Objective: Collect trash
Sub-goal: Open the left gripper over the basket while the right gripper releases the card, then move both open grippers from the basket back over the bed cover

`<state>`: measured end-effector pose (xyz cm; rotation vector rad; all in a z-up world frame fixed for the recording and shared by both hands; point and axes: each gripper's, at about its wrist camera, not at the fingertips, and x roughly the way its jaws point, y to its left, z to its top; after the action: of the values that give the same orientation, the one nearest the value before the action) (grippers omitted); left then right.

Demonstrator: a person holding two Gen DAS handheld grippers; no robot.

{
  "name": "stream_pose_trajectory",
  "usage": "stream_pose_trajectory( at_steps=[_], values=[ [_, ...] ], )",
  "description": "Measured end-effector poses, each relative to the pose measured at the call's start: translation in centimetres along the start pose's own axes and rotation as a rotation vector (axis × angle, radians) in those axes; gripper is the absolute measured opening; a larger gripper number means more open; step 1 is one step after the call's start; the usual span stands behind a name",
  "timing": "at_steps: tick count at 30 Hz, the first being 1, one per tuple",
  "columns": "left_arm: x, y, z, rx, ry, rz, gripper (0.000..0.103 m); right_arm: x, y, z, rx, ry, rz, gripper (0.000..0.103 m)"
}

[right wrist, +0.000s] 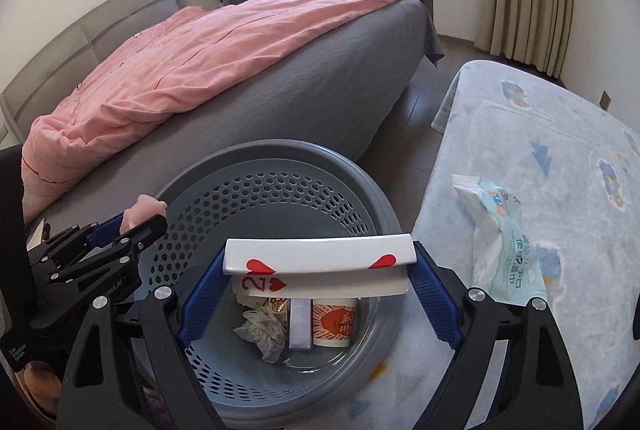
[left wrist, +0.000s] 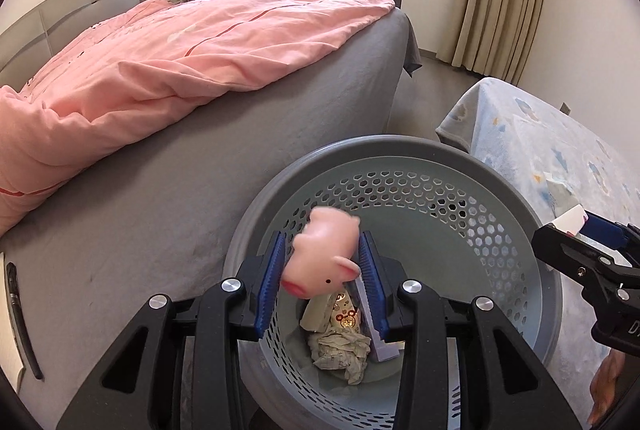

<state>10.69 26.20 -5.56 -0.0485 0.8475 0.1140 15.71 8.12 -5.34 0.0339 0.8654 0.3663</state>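
Trash is poised over the basket: left hand-held gripper pinches a pink pig toy, right hand-held gripper, jaws wide, clamps 2 bent playing cards edgewise, likely for dropping onto crumpled paper below.

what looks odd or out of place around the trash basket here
The left hand-held gripper holds a pink toy pig over the basket, which holds crumpled paper and packaging: a toy seems odd as trash. The right hand-held gripper grips a playing card, bowed. A wipes packet lies on the blue blanket.
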Motion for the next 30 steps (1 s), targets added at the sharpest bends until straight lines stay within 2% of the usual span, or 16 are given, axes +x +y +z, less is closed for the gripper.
stream_pose_trajectory(
  at_steps=[2,5,9,15,18,30],
  values=[
    [0.0,-0.2,0.0,0.004,-0.002,0.001,0.040,-0.1,-0.1,0.1,0.004,-0.007,-0.001,0.086],
    [0.0,-0.2,0.0,0.000,0.000,0.006,0.052,-0.4,-0.5,0.1,0.018,-0.014,0.001,0.091],
    [-0.2,-0.3,0.2,-0.011,-0.007,0.001,0.058,-0.7,-0.9,0.0,0.027,-0.018,-0.013,0.091],
    [-0.2,-0.6,0.2,-0.014,-0.006,-0.002,0.060,-0.8,-1.3,-0.1,0.043,-0.017,-0.018,0.091],
    [-0.3,-0.7,0.2,-0.017,-0.006,-0.001,0.065,-0.8,-1.5,-0.3,0.048,-0.015,-0.017,0.091],
    [-0.5,-1.0,0.1,-0.016,-0.011,-0.002,0.067,-1.1,-1.8,-0.9,0.051,-0.014,-0.030,0.091]
  ],
)
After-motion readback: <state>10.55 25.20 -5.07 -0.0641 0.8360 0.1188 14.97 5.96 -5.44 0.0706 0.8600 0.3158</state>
